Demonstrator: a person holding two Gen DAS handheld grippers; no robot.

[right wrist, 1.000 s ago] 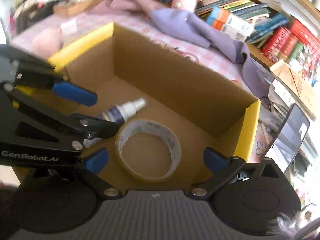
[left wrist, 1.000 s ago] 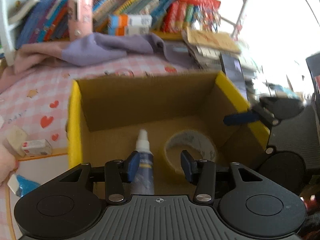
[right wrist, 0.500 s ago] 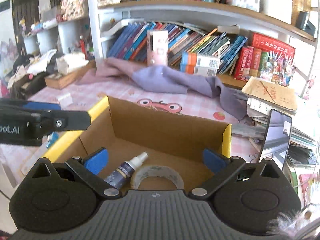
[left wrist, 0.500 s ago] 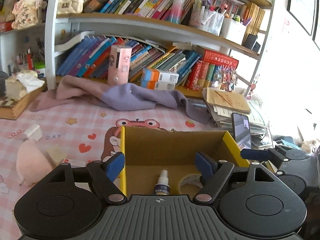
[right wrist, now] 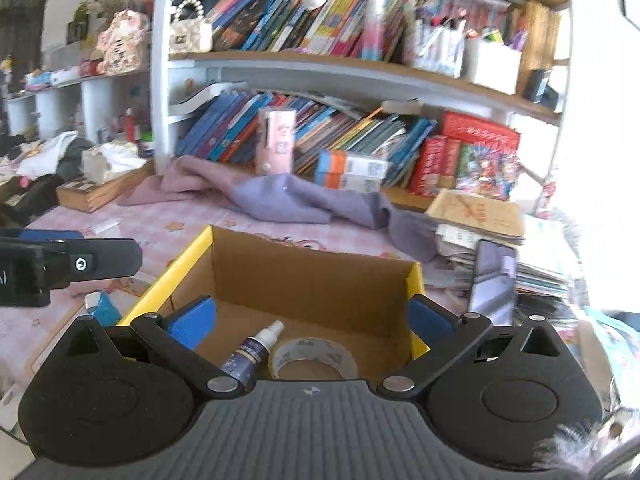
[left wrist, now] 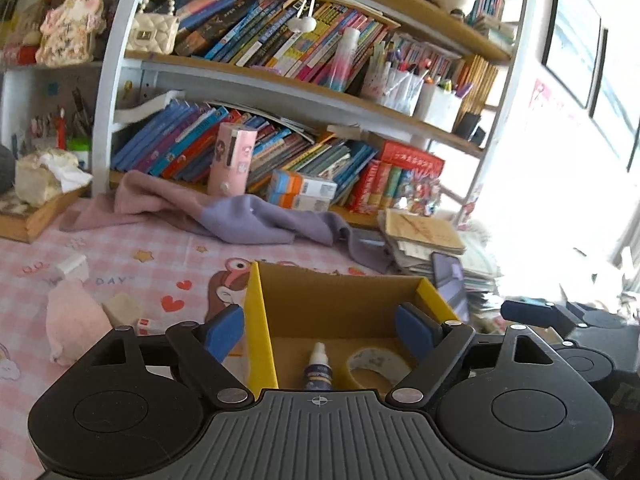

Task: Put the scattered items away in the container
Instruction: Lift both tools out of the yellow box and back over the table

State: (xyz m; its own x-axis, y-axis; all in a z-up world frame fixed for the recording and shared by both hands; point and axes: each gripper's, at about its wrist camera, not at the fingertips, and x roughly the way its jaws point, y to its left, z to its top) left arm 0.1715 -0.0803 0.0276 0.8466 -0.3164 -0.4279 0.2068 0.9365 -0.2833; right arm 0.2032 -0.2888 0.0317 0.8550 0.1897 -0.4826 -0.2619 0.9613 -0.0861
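Left gripper (left wrist: 320, 330): jaws opening, already wide, nothing between the pads. Its left pad (left wrist: 224, 329) sits outside the box's left wall, the right pad inside near the right wall.

Right gripper (right wrist: 312, 320): jaws spread wide, empty. Both pads frame the box interior; the right pad overlaps the right wall's near end.

Landmark is the cardboard box (left wrist: 332, 300), open top, yellow rim edges on left and right walls. Inside, on the floor near the front: spray bottle (right wrist: 252, 350) lying tilted, nozzle toward the back wall, and tape roll (right wrist: 314, 356) flat just beside it on the right; whether they touch is unclear. Back half of the box floor is bare.

Left of the box, on the pink checked tablecloth (left wrist: 152, 248): pink soft item (left wrist: 70, 320), a small beige block (left wrist: 122, 308), a small white box (left wrist: 74, 266), and something blue (right wrist: 105, 307) close to the left wall. All apart from the box.

Right of the box: phone (right wrist: 492, 280) propped against a paper stack, close to the right wall, tight on that side.

Behind the box: purple cloth (left wrist: 256, 220), then bookshelf. Open tablecloth between the cloth and the back wall.
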